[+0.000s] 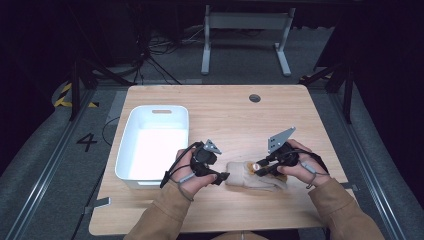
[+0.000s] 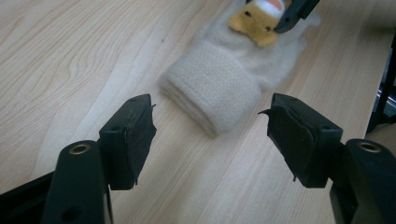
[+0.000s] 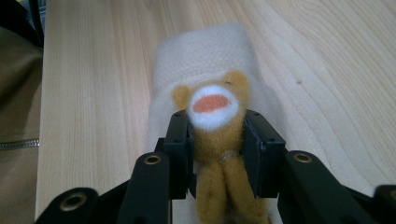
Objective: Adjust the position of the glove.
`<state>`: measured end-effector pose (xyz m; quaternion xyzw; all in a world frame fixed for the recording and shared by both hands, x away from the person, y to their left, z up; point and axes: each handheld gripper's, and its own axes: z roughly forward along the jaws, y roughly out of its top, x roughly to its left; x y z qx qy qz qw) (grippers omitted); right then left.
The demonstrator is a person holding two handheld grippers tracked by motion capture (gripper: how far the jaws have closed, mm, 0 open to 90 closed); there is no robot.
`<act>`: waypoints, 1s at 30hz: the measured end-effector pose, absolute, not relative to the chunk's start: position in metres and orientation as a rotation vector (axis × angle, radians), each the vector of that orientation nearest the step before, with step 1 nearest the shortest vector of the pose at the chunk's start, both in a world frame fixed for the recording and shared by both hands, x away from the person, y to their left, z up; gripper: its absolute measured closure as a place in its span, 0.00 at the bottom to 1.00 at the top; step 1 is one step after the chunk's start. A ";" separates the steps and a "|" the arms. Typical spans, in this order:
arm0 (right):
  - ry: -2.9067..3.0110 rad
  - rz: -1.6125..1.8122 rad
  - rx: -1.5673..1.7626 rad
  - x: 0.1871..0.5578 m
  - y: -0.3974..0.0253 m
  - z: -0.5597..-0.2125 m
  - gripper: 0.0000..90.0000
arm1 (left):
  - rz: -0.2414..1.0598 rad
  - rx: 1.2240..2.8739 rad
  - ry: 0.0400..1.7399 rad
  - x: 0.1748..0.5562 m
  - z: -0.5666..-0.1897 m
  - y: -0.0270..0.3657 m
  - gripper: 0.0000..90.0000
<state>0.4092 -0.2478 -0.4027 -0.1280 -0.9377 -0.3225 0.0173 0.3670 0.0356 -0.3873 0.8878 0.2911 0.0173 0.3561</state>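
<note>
Jaws of the right gripper point(image 3: 217, 154) clamped on the yellow plush figure point(image 3: 215, 126) sewn to a cream mitten point(image 1: 252, 175); jaws of the left gripper point(image 2: 212, 135) spread wide and holding nothing, aimed at the mitten's ribbed cuff point(image 2: 210, 88). The mitten lies flat on the wooden table point(image 1: 225, 112), near its front edge and between the two hands, cuff toward the left gripper point(image 1: 212, 170), figure end under the right gripper point(image 1: 265, 167). The cuff sits just ahead of the open left jaws, apart from them. A white bin point(image 1: 152, 142) stands on the table to the left of the left hand, well apart from the mitten. The step in hand appears to be securing the second end of the mitten. To do it well, the left gripper should advance low along the table until the cuff lies squarely between both pads, then close on the full thickness of the ribbing, while the right gripper holds the figure steady so the fabric does not slide or bunch.
</note>
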 end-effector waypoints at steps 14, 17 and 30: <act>-2.994 -0.938 -0.423 0.405 -0.244 -0.416 0.63 | 0.042 2.262 0.644 0.368 -0.392 0.028 0.45; -3.007 -0.971 -0.443 0.402 -0.247 -0.412 0.59 | 0.061 2.268 0.625 0.370 -0.392 0.027 0.45; -3.017 -1.177 -0.633 0.390 -0.276 -0.384 0.59 | 0.049 2.275 0.579 0.370 -0.385 0.006 0.35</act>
